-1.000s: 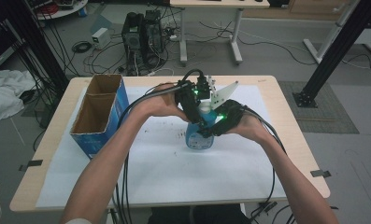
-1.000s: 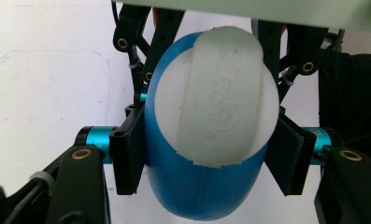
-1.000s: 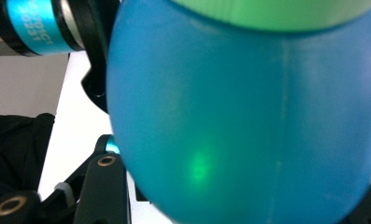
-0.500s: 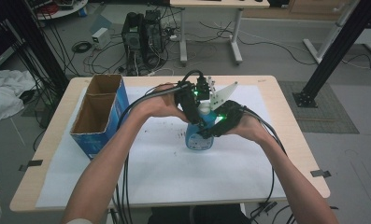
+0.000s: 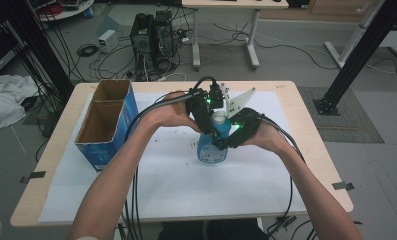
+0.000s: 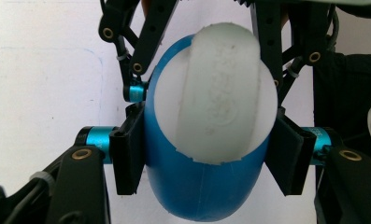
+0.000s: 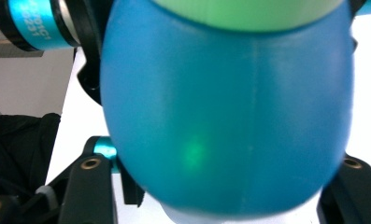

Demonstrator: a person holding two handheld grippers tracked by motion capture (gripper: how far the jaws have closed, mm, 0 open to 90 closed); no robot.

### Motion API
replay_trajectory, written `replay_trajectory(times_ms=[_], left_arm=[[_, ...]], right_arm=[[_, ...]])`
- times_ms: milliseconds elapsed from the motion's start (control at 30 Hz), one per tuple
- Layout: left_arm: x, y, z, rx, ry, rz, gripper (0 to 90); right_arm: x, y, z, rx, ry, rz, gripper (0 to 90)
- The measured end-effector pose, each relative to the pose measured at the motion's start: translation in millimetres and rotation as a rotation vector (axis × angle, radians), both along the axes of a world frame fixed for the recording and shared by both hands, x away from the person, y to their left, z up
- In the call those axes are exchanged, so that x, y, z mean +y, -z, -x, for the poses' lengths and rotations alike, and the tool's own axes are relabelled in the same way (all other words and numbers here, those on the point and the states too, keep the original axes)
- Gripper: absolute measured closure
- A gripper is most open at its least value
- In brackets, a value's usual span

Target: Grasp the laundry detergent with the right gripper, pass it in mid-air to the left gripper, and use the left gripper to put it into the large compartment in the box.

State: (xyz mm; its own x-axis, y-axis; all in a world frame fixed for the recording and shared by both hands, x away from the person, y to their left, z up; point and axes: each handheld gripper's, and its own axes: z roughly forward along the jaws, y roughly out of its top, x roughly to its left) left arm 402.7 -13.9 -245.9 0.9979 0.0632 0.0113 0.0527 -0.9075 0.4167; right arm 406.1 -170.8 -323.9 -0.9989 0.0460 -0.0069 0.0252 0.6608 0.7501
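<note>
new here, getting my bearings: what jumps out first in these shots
A blue bottle with a white cap stands mid-table on white paper, both grippers meeting at it. The left gripper clamps its sides; the right gripper sits against it, jaws just opening. An open cardboard box stands at the table's left.

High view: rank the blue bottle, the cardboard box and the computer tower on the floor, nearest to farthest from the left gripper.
1. Blue bottle: clamped in the left gripper, mid-table.
2. Cardboard box: on the table's left side.
3. Computer tower: on the floor beyond the table's far edge.
</note>
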Motion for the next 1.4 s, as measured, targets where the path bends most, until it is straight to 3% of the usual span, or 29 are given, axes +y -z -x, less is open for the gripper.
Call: replay_trajectory(times_ms=[633, 800, 1033, 1167, 1200, 1233, 1400], left_arm=[[3.3, -1.3, -0.7, -0.005, -0.007, -0.008, 38.1], [4.2, -1.1, -0.4, -0.006, -0.008, -0.004, 38.1], [4.7, -1.5, 0.1, -0.006, -0.01, -0.01, 38.1], [5.4, -1.8, -0.3, -0.004, -0.014, -0.011, 38.1], [5.7, -2.1, -0.5, -0.007, -0.011, -0.012, 38.1], [6.3, -2.9, -0.4, -0.007, -0.015, -0.017, 38.1], [10.1, -7.5, -2.1, -0.006, -0.028, -0.023, 38.1]], right_arm=[[-1.5, 4.2, 1.3, 0.027, 0.004, 0.018, 28.0], [-0.3, 5.7, 0.5, 0.02, -0.002, 0.045, 23.4], [0.1, 4.8, 3.2, 0.031, -0.006, 0.031, 22.2], [-0.4, 3.3, 4.7, 0.03, 0.01, 0.047, 21.0], [-0.1, 3.7, 5.0, 0.02, 0.02, 0.053, 17.0], [-0.1, 2.3, 7.2, 0.041, 0.051, 0.072, 12.5], [-5.1, -1.5, 8.4, 0.028, 0.096, 0.107, 12.4]])
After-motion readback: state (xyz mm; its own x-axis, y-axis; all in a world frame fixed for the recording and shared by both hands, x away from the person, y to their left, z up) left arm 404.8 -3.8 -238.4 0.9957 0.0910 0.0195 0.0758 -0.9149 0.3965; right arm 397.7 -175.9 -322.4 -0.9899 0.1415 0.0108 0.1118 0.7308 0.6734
